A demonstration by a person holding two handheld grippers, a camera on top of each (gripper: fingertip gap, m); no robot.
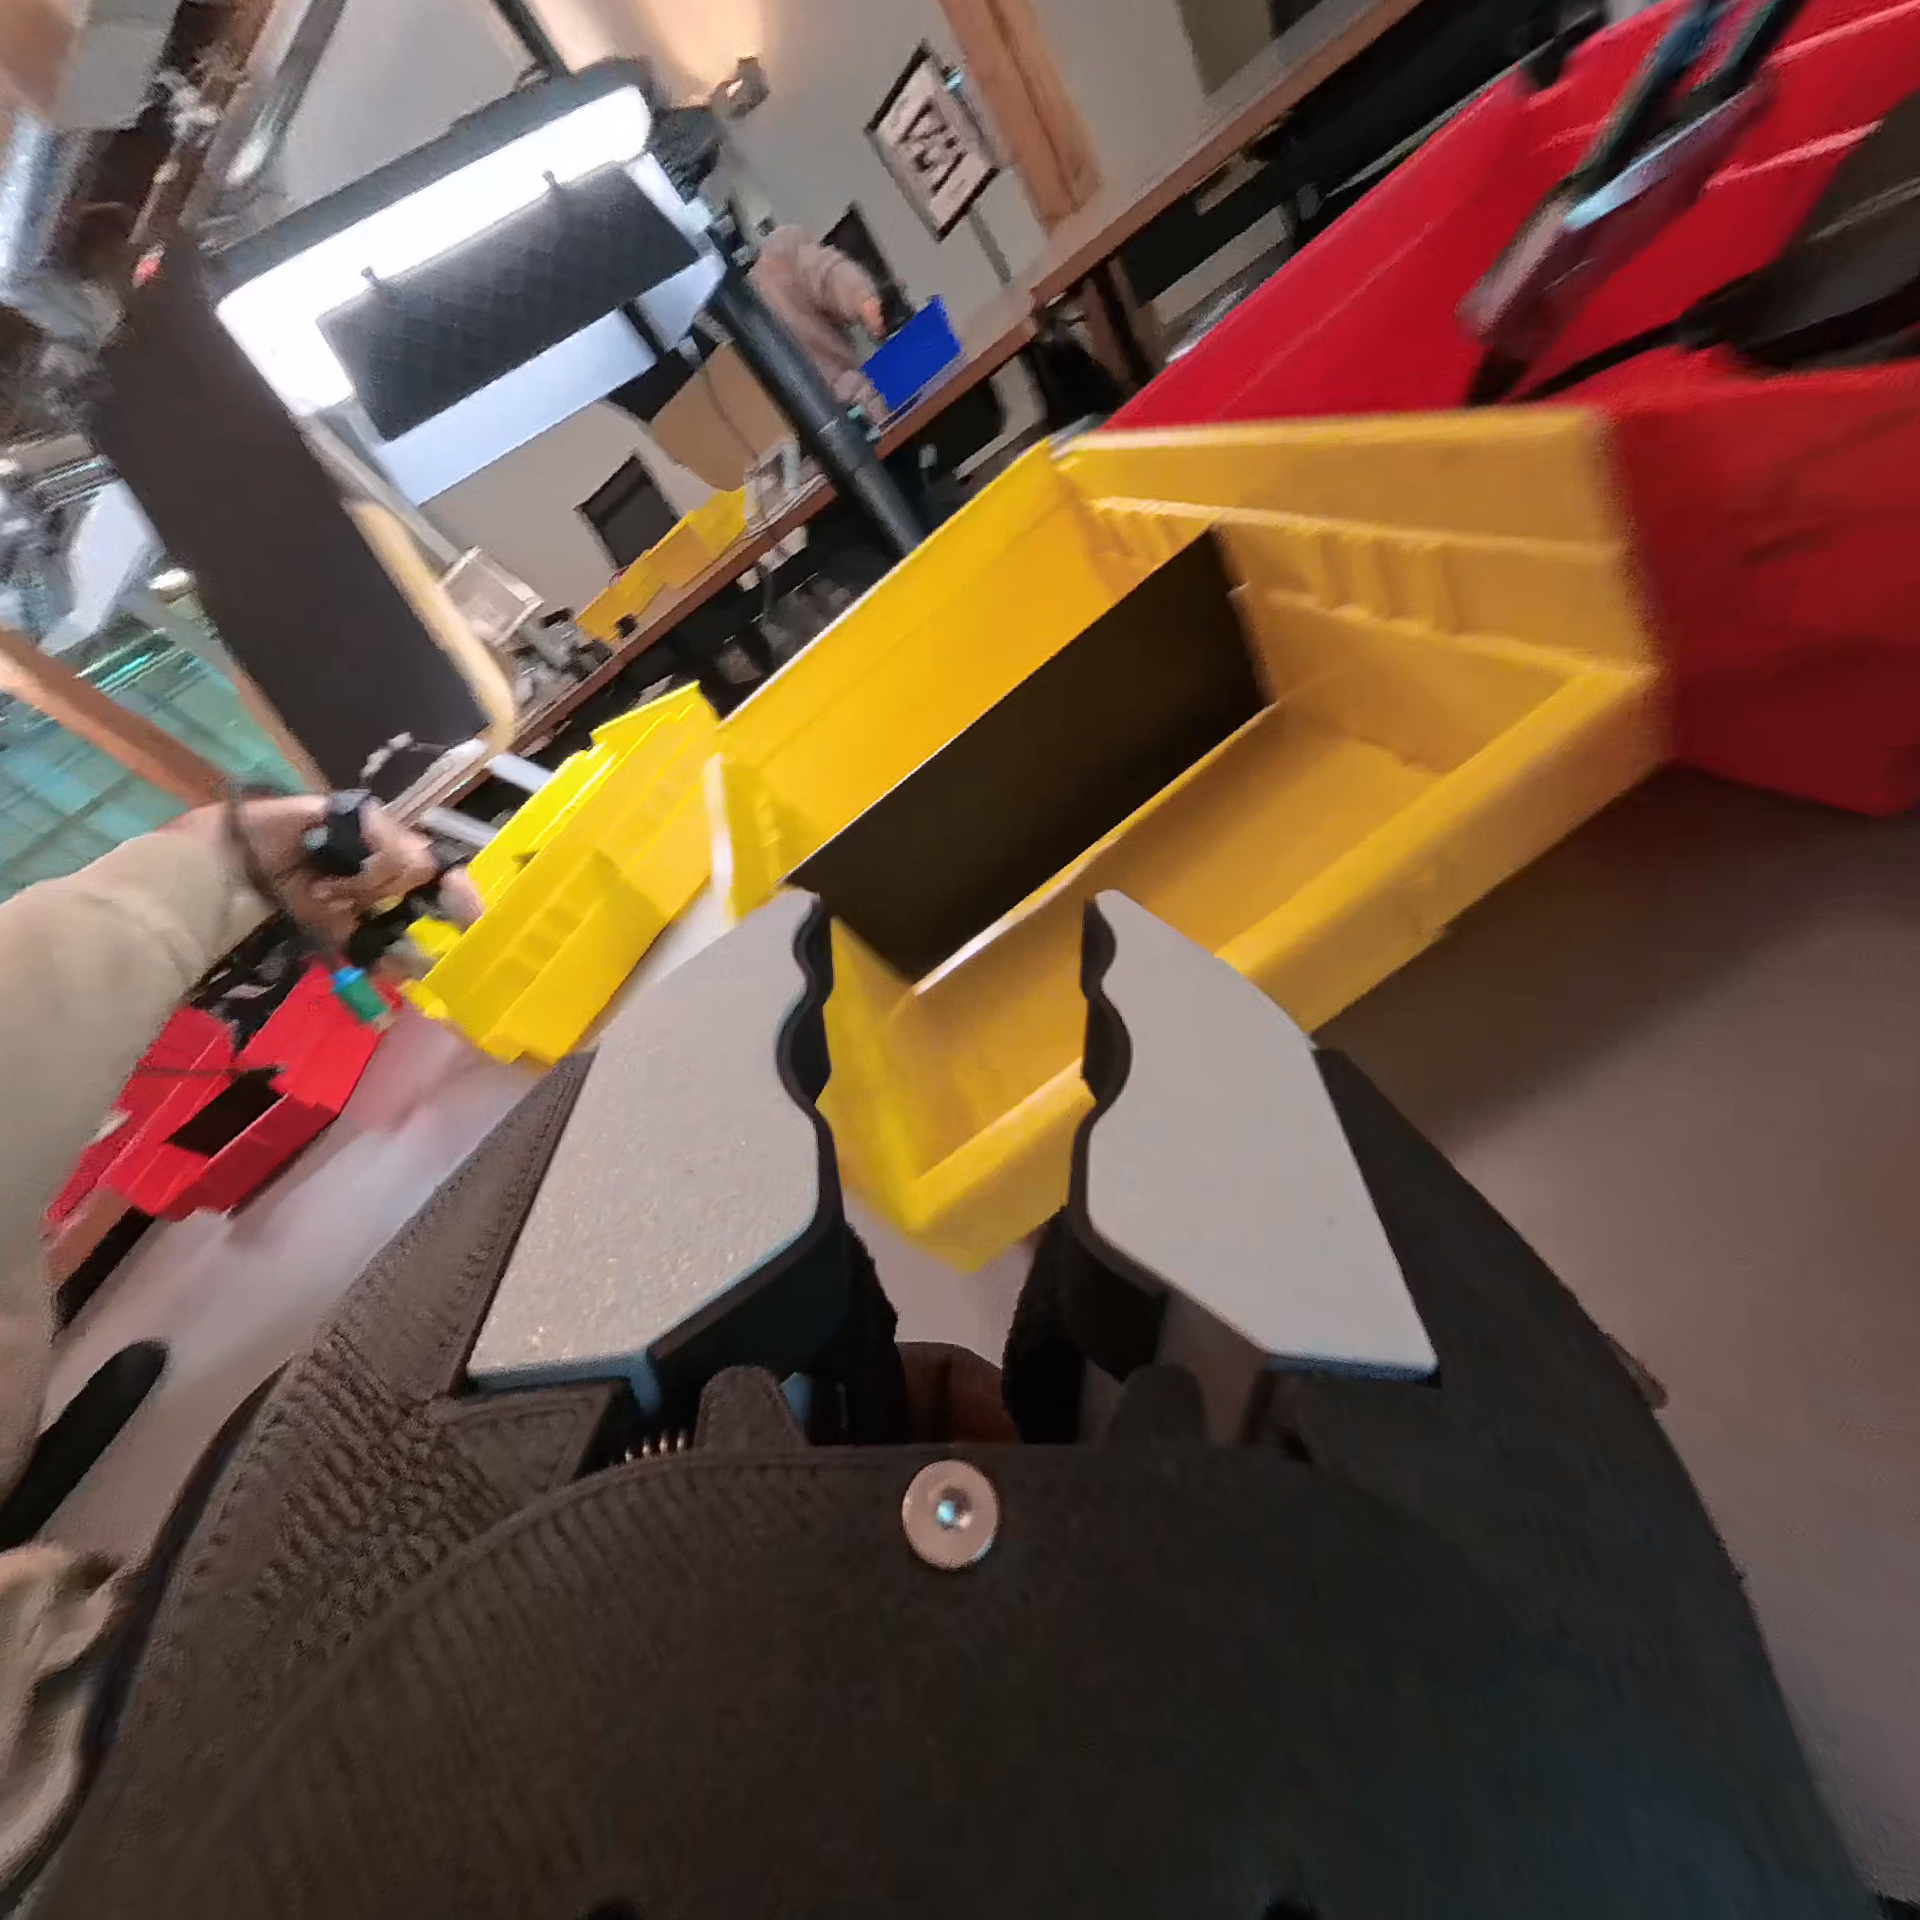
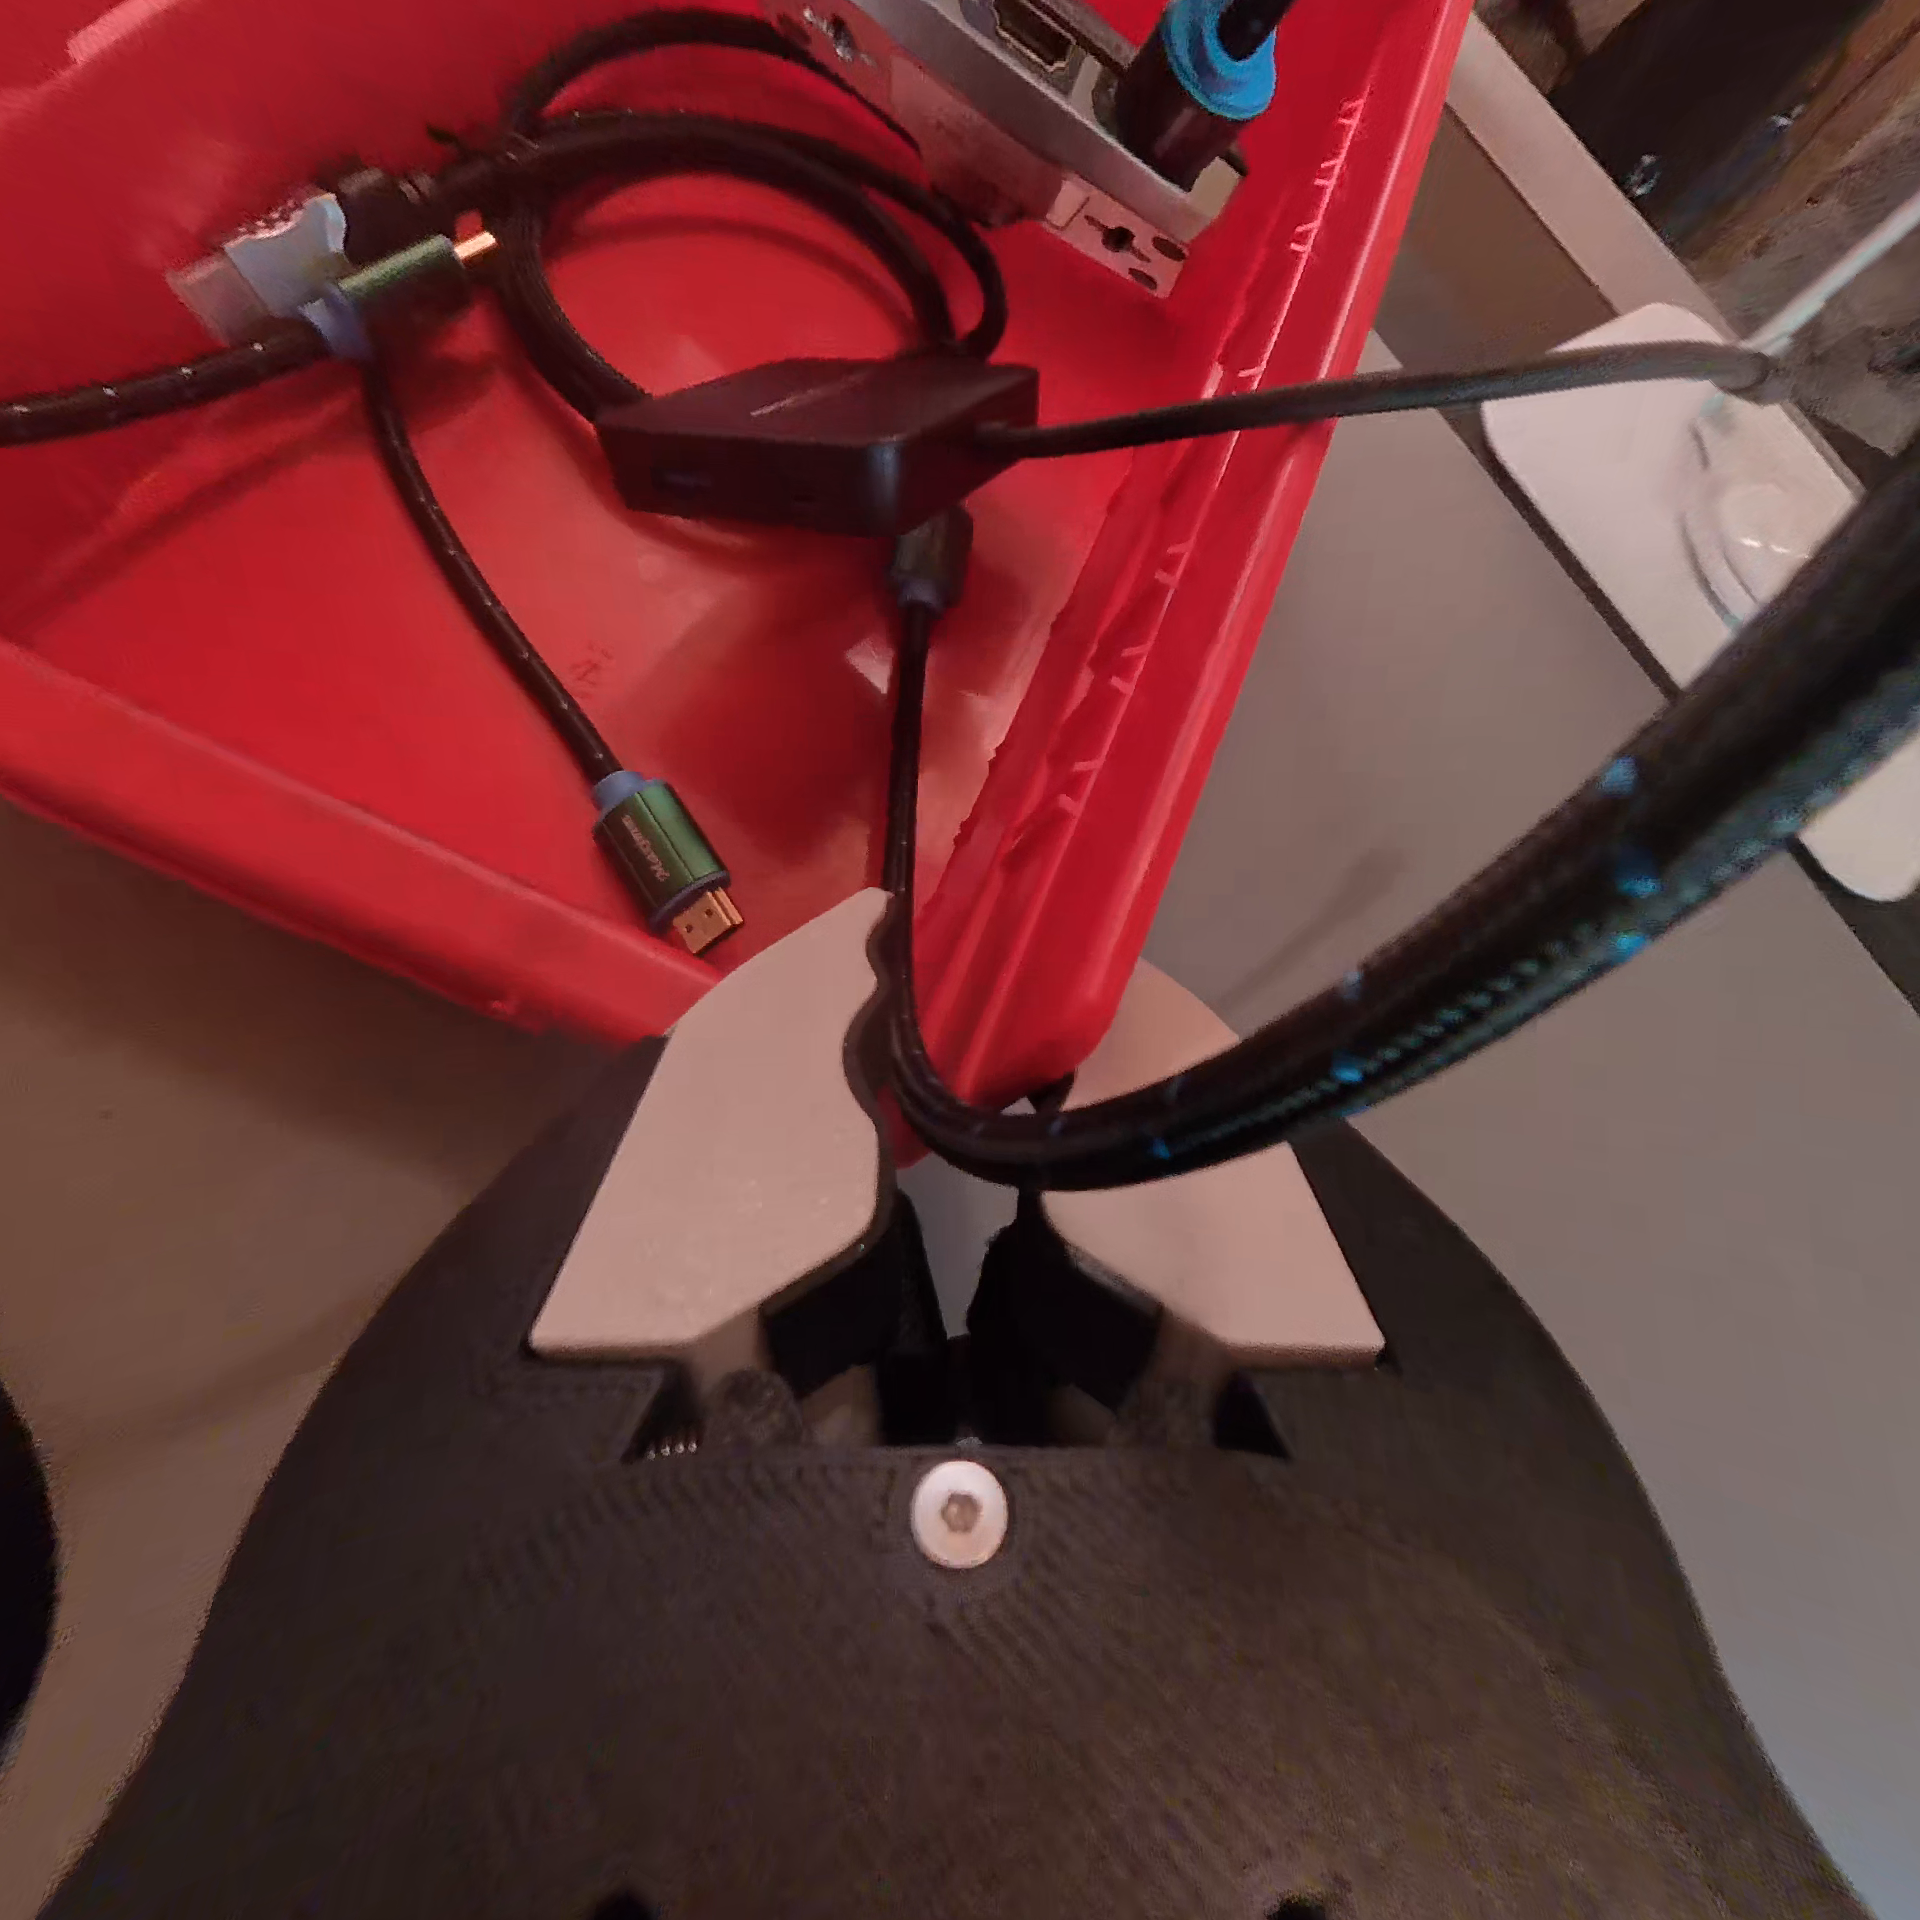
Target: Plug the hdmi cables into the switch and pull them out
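In the right wrist view a black HDMI switch [image 2: 821, 447] lies in a red bin [image 2: 260, 644]. A green HDMI plug [image 2: 675, 862] on a braided cable lies loose on the bin floor. A second green plug [image 2: 416, 270] sits by a grey clip [image 2: 281, 270]. A thin black cable [image 2: 906, 748] runs from a dark plug [image 2: 935, 561] below the switch into the gap of my right gripper [image 2: 1018, 945], which is open, with the bin's corner between its fingers. A thick black-and-blue braided cable [image 2: 1558, 914] crosses there too. My left gripper [image 1: 951, 935] is open and empty.
A yellow bin [image 1: 1455, 831] with a black divider [image 1: 1039, 779] stands just ahead of the left gripper, red bins [image 1: 1766, 582] to its right, more yellow bins [image 1: 582, 894] to its left. A person's hand [image 1: 332, 842] is at the left. A silver device [image 2: 1039, 114] holds a blue-collared plug [image 2: 1205, 73].
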